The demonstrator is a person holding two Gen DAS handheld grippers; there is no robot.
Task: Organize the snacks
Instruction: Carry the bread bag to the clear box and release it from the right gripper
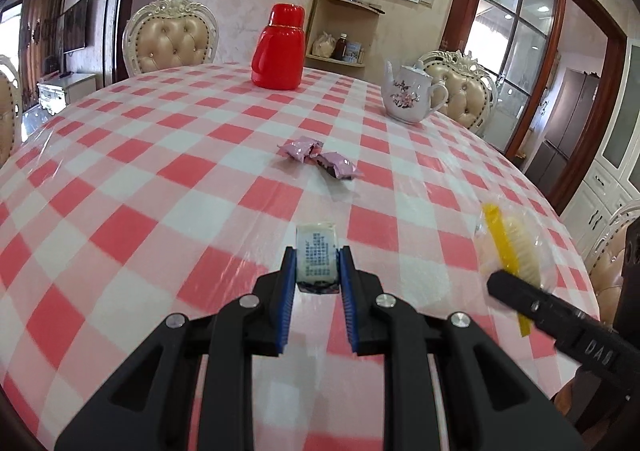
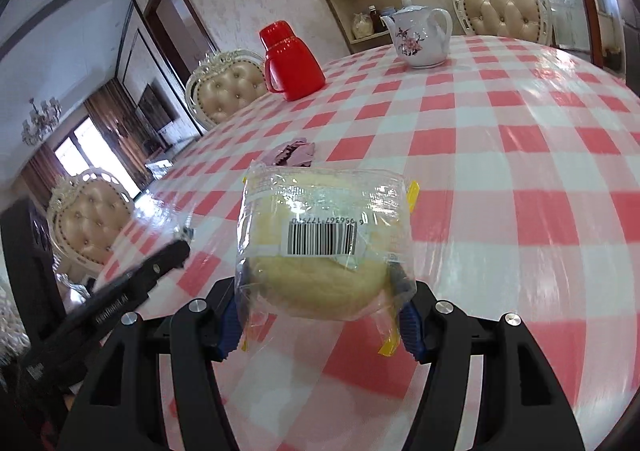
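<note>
My left gripper (image 1: 317,255) is shut on a small white wrapped snack (image 1: 316,253) with printed text, held just above the checked tablecloth (image 1: 160,179). My right gripper (image 2: 320,283) is shut on a clear bag holding a yellow cake (image 2: 320,247), barcode side up; the bag also shows in the left wrist view (image 1: 510,247) to the right of the white snack. Two pink wrapped candies (image 1: 320,159) lie together near the table's middle; they show in the right wrist view (image 2: 296,153) just beyond the bag.
A red thermos jug (image 1: 280,49) and a white flowered teapot (image 1: 408,95) stand at the far side of the table. Cream padded chairs (image 1: 172,39) ring the table. A corner shelf (image 1: 344,31) with jars stands behind.
</note>
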